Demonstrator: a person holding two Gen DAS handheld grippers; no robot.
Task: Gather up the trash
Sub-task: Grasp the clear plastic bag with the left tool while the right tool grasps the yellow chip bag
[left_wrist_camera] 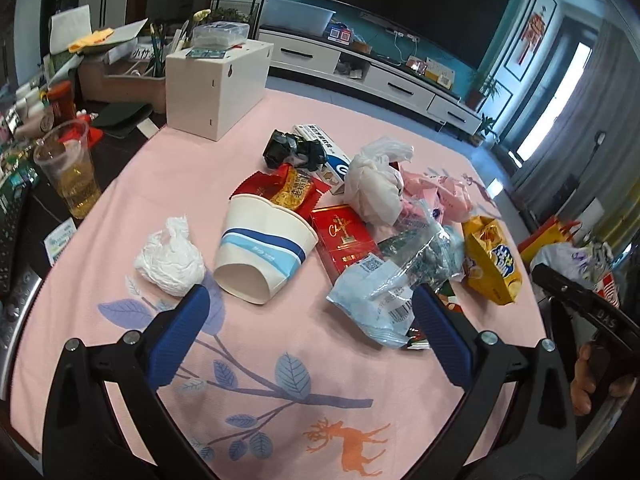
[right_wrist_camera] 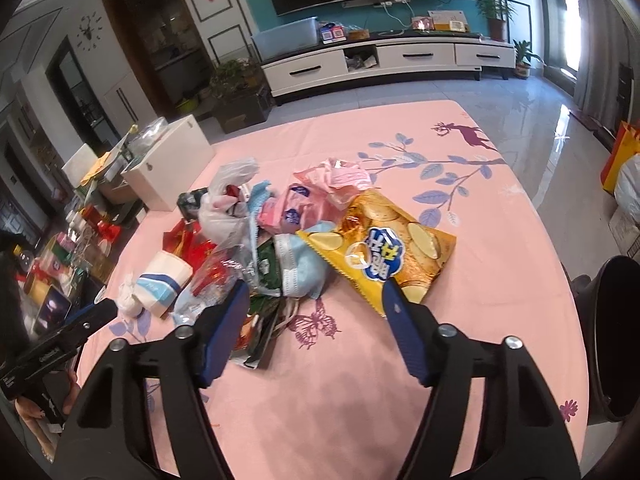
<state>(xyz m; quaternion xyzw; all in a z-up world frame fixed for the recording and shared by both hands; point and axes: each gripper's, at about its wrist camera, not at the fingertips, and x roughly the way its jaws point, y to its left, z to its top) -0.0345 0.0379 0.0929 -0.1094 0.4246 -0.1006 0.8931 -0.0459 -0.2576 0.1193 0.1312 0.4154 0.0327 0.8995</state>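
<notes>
The pink tablecloth looks like soft matt cloth. At its twelve o'clock lie a smooth paper cup, a crinkled tissue and a glossy foil chip bag.

The red box lies partly under the cup and wrappers. A keyboard is cut by the left edge. The chip bag's near corner hides behind a fingertip.

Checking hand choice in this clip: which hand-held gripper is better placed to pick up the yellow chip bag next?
Right, probably. The right hand-held gripper is open with the yellow chip bag just ahead, its corner by one fingertip. The left hand-held gripper faces the paper cup instead.
</notes>
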